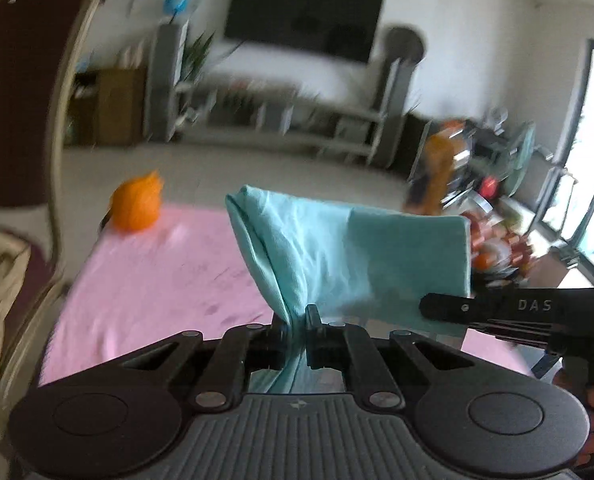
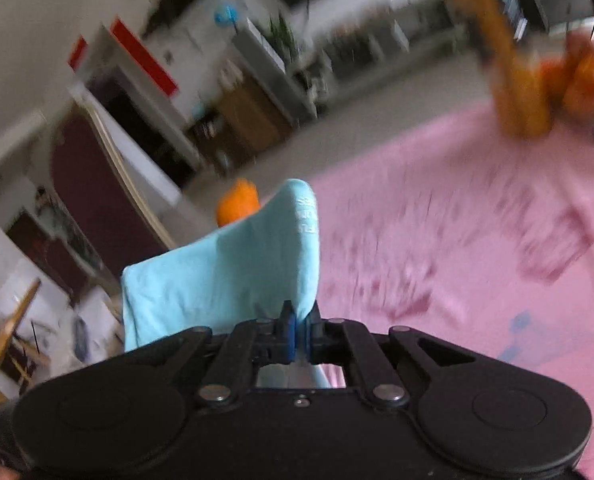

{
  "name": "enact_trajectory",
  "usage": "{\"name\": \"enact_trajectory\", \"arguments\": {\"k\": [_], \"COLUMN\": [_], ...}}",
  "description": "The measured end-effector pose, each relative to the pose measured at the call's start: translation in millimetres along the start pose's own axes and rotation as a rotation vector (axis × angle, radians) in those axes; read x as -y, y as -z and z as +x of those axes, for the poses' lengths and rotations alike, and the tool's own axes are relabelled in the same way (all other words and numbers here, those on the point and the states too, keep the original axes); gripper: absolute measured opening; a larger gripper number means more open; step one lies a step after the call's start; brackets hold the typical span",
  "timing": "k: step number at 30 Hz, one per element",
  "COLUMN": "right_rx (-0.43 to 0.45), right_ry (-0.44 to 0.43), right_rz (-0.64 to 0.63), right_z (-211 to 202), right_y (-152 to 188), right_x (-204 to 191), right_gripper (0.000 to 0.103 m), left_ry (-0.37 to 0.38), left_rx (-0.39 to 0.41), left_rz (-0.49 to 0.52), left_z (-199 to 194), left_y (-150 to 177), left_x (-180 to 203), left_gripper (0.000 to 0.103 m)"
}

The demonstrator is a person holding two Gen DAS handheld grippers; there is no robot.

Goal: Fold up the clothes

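Left gripper (image 1: 296,318): jaws shut tight on a bunched edge of the teal cloth (image 1: 349,256), fabric pinched between the pads and trailing back under the linkage. Cloth lifted clear above the pink cover (image 1: 153,280), spread up and to the right in the left wrist view, folded over at its far left corner, right edge straight and vertical.

Right gripper (image 2: 301,322): jaws closed on another edge of the same cloth (image 2: 225,276), blue pads nipping a thin fold. From here, cloth standing up and leaning left, with small white print near its top corner. In the left wrist view, right gripper (image 1: 429,305) entering from the right, marked "DAS", its tip against the cloth's lower right corner; part of a hand (image 1: 593,392) behind it.

Pink cover lying flat on the desk beneath, with darker reddish marks in the right wrist view. Orange lump (image 1: 137,208) at the cover's far left corner, well apart from the cloth. Orange items (image 2: 517,80) at the far right, too blurred to identify. Dark screen (image 1: 301,16) on the far wall, grey shelving (image 1: 281,108) below it. Both views smeared by motion.
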State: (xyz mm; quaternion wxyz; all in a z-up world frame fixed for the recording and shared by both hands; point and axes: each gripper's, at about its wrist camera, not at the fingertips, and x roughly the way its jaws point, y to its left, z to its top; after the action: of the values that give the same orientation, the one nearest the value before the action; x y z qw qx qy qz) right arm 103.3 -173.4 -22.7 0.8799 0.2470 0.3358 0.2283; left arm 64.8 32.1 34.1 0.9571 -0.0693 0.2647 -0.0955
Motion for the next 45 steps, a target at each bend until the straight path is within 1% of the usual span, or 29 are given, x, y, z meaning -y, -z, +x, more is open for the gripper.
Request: {"name": "enact_trajectory", "arguments": {"k": [3,6,10,11,13,15,20,23,26,27,28,29,30,31,32,33,36,37,39,41,43,44,45], "right_rx": [0.105,0.179,0.225,0.23,0.24,0.247,0.234,0.224,0.223,0.225,0.227,0.228,0.216,0.186,0.166,0.163,0.152,0.139,0.119,0.083,0.04,0.015,-0.015], "right_ry": [0.025,0.076,0.182,0.203,0.247,0.304,0.406,0.42,0.428,0.433,0.437,0.443,0.468,0.52,0.564,0.577,0.504,0.492,0.485,0.461,0.417,0.39,0.368], "right_rz": [-0.002,0.01,0.002,0.002,-0.003,-0.003,0.007,0.054,0.079,0.074,0.068,0.062,0.051,0.049,0.06,0.079,0.149,0.174,0.222,0.26,0.277,0.285,0.3], "right_z": [-64,-120,-180,-186,-197,-199,-181,-173,-157,-150,-144,-138,-132,-124,-123,-127,-149,-157,-168,-172,-166,-160,-153], "right_y": [-13,-23,-27,-28,-28,-30,-35,-40,-55,-59,-63,-67,-70,-74,-75,-74,-63,-58,-45,-32,-21,-17,-13], "right_x": [10,28,59,65,80,102,153,186,210,216,221,226,229,235,238,241,253,255,260,262,262,262,263], "right_gripper": [0.004,0.004,0.004,0.004,0.004,0.004,0.004,0.004,0.004,0.004,0.004,0.006,0.017,0.026,0.041,0.043,0.045,0.045,0.045,0.044,0.027,0.013,0.012], "left_ry": [0.058,0.132,0.236,0.258,0.28,0.29,0.269,0.256,0.231,0.196,0.161,0.126,0.091,0.051,0.046,0.042,0.053,0.063,0.108,0.15,0.188,0.199,0.208], "left_rx": [0.044,0.05,-0.011,-0.03,-0.066,-0.098,-0.167,-0.191,-0.191,-0.2,-0.209,-0.218,-0.228,-0.253,-0.265,-0.278,-0.305,-0.316,-0.344,-0.38,-0.412,-0.427,-0.443], "left_rz": [0.012,0.025,0.031,0.033,0.047,0.059,0.089,0.089,0.097,0.112,0.127,0.141,0.154,0.141,0.122,0.104,0.095,0.093,0.081,0.1,0.138,0.16,0.181], "left_z": [-8,0,22,29,48,65,113,138,162,171,180,189,198,204,204,204,193,189,185,184,183,185,187], "left_y": [-5,-4,4,7,13,18,27,26,20,21,22,23,23,23,24,24,30,33,40,48,58,64,71], "left_x": [44,88,139,151,172,189,216,223,230,231,232,234,235,229,222,215,195,194,193,202,215,221,226], "left_gripper": [0.007,0.007,0.006,0.006,0.006,0.006,0.006,0.006,0.007,0.009,0.019,0.025,0.026,0.024,0.025,0.026,0.027,0.027,0.026,0.026,0.026,0.027,0.027]}}
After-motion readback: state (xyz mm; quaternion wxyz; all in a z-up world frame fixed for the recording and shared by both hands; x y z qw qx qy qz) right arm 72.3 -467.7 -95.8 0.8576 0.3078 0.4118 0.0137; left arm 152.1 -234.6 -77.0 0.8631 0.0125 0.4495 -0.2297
